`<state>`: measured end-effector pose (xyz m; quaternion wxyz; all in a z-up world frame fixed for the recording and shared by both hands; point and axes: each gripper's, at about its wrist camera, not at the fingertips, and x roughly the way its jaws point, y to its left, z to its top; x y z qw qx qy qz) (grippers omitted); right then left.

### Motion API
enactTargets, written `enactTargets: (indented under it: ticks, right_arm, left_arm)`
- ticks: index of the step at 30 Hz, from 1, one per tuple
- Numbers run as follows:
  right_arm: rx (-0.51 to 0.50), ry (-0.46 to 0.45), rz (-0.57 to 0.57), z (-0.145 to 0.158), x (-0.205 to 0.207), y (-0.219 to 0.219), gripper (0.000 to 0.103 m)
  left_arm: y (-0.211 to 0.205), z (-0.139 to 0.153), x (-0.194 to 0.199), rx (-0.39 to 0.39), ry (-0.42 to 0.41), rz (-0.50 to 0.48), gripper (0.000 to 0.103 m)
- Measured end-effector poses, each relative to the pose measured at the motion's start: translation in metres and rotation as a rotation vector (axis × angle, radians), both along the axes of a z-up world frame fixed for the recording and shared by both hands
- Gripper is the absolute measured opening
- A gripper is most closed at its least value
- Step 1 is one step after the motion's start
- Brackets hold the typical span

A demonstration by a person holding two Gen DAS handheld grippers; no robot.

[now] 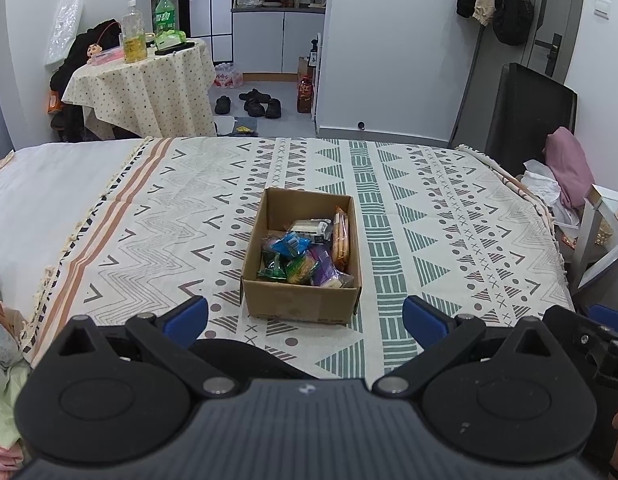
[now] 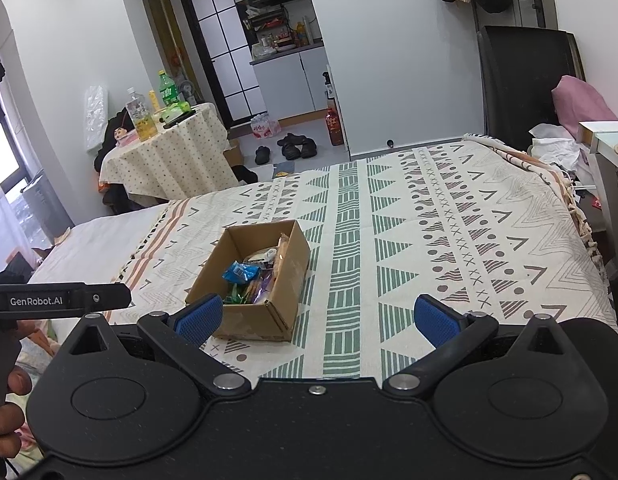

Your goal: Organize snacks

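Left wrist view had the big patterned bedspread (image 1: 449,216) filling most of the frame, with the cardboard box (image 1: 301,304) sitting on it straight ahead of the left gripper (image 1: 305,318), pretty much centred between its spread blue pads and just beyond them. That gripper was wide open and carrying nothing. From the right wrist, the same box (image 2: 265,320) sat ahead and off to the left of the right gripper (image 2: 329,320), its near corner just past the left pad; that one was gaping open and empty too.

The snacks (image 1: 305,252) were all piled inside the box: an orange cracker pack (image 1: 341,236) standing along the right wall, a blue packet (image 1: 289,245) on top of the heap, green and purple wrappers nearer the tool, a white one behind. I couldn't spot any loose ones on the cloth.

Honestly this fits either everything being packed already, or a full box waiting to be sorted out, so I wouldn't call the step. If anyone did go in there, I'd guess coming down from above over the open top beats going over the near wall, and crinkly wrappers like those probably slip, so pinch the body, not a corner.
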<state>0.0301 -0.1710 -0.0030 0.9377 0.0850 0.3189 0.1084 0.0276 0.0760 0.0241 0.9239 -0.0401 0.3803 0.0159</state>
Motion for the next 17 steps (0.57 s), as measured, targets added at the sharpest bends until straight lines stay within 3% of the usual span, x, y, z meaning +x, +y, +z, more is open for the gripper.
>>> enactTargets:
  ticks: [17]
  right_arm:
    - [0.010, 0.012, -0.004, -0.0049, 0.0003, -0.0015, 0.103]
  left_arm:
    - [-0.0055, -0.0028, -0.0003, 0.004, 0.000, -0.014, 0.103]
